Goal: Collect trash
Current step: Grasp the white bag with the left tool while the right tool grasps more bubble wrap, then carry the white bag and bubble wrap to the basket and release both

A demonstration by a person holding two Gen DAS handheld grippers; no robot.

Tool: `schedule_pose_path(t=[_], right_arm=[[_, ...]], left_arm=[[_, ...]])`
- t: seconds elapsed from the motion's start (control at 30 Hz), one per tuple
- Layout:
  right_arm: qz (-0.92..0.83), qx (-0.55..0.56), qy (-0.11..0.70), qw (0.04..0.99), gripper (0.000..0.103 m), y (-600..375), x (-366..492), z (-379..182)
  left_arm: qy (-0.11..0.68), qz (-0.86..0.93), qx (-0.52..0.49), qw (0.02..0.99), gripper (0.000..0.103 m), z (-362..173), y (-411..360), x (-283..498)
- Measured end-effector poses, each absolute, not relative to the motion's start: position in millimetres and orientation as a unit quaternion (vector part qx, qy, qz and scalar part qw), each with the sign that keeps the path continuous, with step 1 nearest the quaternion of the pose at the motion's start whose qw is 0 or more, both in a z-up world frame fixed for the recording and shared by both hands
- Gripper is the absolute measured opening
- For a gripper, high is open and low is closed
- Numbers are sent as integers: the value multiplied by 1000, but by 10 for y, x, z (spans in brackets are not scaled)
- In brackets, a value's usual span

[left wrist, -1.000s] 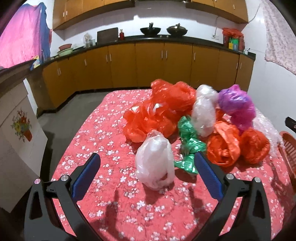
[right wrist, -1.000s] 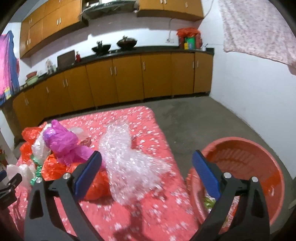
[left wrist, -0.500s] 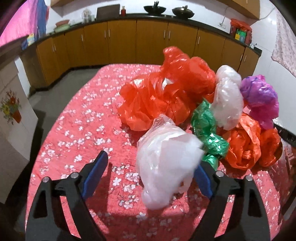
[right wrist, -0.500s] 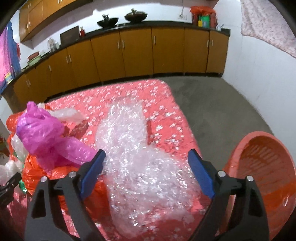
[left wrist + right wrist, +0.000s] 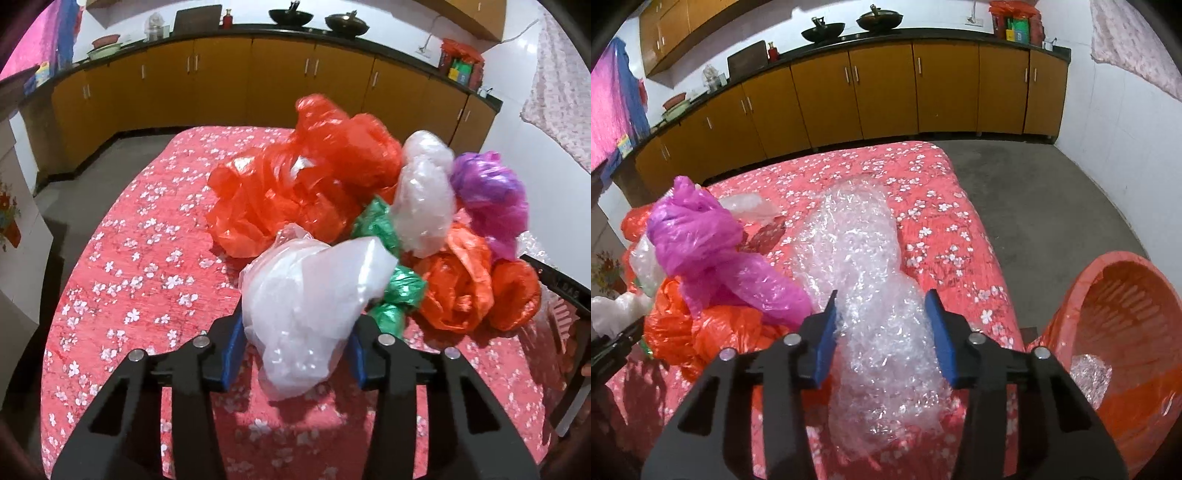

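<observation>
1. Trash here is crumpled plastic. A white bag [image 5: 310, 295] sits between the blue pads of the left claw [image 5: 295, 343], bulging forward past the tips. A long wad of bubble wrap [image 5: 871, 280] lies between the pads of the right claw [image 5: 884, 334] and runs on ahead of it.
2. Left claw: narrowed onto the white bag, pads pressing its sides. Right claw: narrowed around the bubble wrap, pads at or very near its sides; whether they truly pinch it, I cannot tell.
3. Handling, as I judge it: both pieces are featherlight, soft and slick, and they squash instead of resisting. Take each deep at its bunched middle, because a loose edge would likely slide out.
4. Ahead and right of the left claw: green bag [image 5: 395, 291], orange bags [image 5: 458, 284], big red bag [image 5: 306, 184], purple bag [image 5: 491, 195], another white bag [image 5: 424, 199], all touching.
5. Right of the right claw, off the edge of the flowered cloth [image 5: 945, 206]: an orange basket [image 5: 1123, 332] with a clear scrap inside, the likely drop point.
</observation>
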State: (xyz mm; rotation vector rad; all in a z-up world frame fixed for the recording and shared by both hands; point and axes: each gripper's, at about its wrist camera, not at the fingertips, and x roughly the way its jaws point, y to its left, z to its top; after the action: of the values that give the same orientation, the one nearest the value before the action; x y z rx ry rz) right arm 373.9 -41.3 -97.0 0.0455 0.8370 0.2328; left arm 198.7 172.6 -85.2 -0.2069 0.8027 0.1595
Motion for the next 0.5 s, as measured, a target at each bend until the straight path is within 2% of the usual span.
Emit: schedule_pose_path(t=[0.5], right_arm=[[88,82,376,919,40,-854,3307,-691]], left_arm=[[343,45,-98,933,46,-519,1654,1652]])
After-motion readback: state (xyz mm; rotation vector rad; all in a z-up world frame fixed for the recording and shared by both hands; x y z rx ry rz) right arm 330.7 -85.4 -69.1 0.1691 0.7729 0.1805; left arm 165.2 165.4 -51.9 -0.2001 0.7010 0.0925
